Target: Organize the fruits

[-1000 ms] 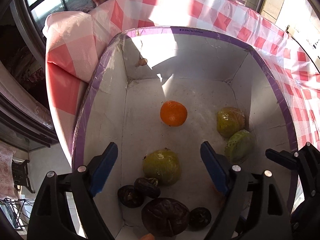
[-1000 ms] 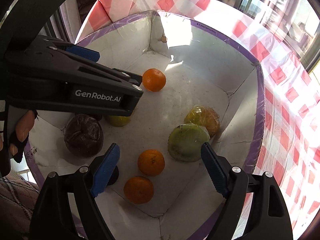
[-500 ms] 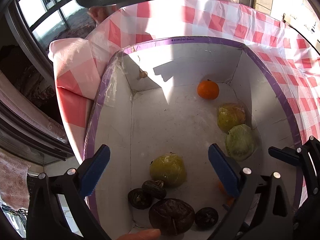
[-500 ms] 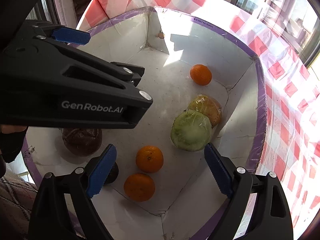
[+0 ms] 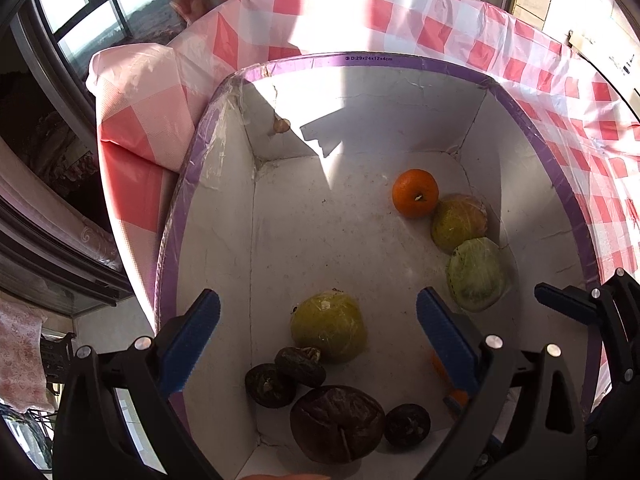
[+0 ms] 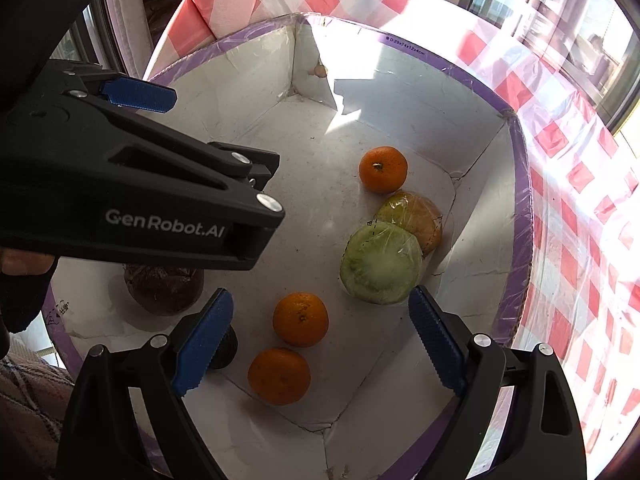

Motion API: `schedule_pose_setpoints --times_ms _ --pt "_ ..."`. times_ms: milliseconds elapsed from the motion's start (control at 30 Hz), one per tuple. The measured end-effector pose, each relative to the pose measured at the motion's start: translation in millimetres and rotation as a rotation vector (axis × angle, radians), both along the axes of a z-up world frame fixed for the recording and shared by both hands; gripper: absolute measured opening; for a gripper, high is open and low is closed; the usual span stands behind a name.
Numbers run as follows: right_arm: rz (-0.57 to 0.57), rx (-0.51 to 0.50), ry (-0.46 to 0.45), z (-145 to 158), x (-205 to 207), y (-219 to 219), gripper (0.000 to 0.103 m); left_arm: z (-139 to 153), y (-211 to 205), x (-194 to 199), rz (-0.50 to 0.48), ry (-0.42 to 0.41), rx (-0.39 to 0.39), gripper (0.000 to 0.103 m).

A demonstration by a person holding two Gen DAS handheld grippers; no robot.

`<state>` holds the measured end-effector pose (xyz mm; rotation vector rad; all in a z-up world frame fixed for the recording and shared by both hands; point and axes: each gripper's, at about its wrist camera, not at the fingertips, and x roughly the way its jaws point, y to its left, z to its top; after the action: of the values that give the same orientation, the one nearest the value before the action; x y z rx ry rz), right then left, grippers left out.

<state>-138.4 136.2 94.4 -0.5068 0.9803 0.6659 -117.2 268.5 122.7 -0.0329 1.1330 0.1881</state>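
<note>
An orange (image 5: 415, 193) lies on the white box (image 5: 360, 60) floor toward two o'clock, touching a wrapped yellow-green fruit (image 5: 459, 222) at its four o'clock, with a pale green wrapped fruit (image 5: 476, 274) beyond, while the left gripper (image 5: 318, 338) and right gripper (image 6: 320, 334) hang spread and empty above.

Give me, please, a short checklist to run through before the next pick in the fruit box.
1. Left hand-held gripper open and empty: ok.
2. Right hand-held gripper open and empty: ok.
3. Box upright, fruit inside: ok.
4. The two near oranges, one and the other, lie between the right fingers' line, unobstructed from above: ok.
5. Far orange free to lift: not ok, it touches the wrapped yellow fruit.
6. Left gripper body clear of the right one's path: cannot tell.
</note>
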Motion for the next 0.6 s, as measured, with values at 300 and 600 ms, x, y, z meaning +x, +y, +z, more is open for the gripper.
schedule_pose_setpoints --times_ms 300,600 --pt "0.004 -0.005 -0.002 0.0 -0.5 -0.3 0.086 -1.6 0.2 -0.8 0.011 0.008 -0.014 0.099" --pt "0.008 -0.005 -0.002 0.3 -0.9 -2.0 0.086 -2.1 -0.1 -1.3 0.003 0.011 -0.017 0.099"
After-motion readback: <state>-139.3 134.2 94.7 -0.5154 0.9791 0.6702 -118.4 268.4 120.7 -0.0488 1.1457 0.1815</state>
